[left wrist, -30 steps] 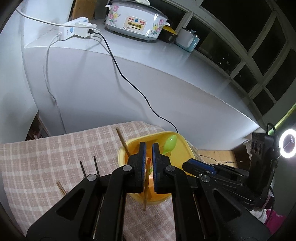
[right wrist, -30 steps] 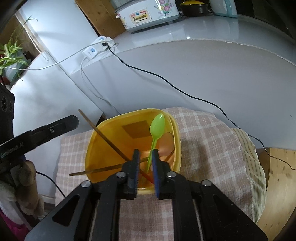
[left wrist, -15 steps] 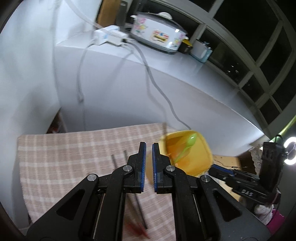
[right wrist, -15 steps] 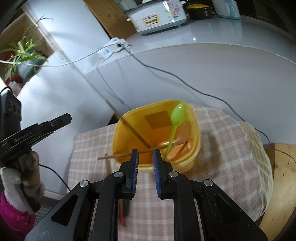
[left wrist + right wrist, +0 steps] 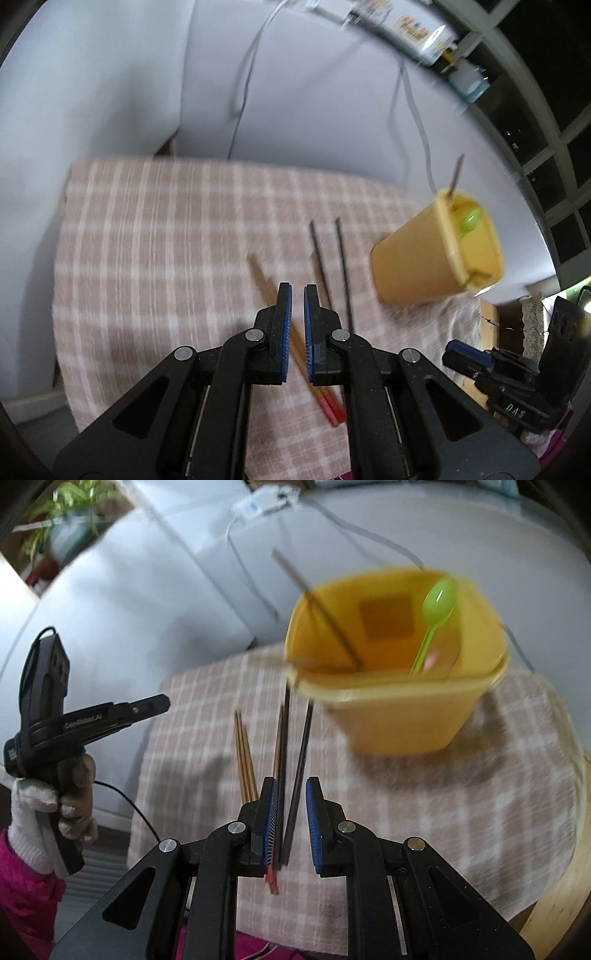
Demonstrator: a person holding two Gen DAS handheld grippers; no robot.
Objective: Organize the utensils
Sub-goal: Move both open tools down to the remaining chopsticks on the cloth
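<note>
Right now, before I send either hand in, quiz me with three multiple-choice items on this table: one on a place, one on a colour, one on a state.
1. Where is the green spoon?
A. On the checked cloth
B. Inside the yellow tub
C. Between the right gripper's jaws

2. What colour are the two thin sticks lying side by side nearest the tub?
A. Dark
B. Green
C. White

3. How is the left gripper?
A. Clamped on a spoon
B. Wide open
C. Shut, holding nothing

Answers:
1 B: its bowl leans on the tub's inner wall.
2 A: both look black on the checked cloth.
3 C: its jaws sit nearly together, nothing pinched.
</note>
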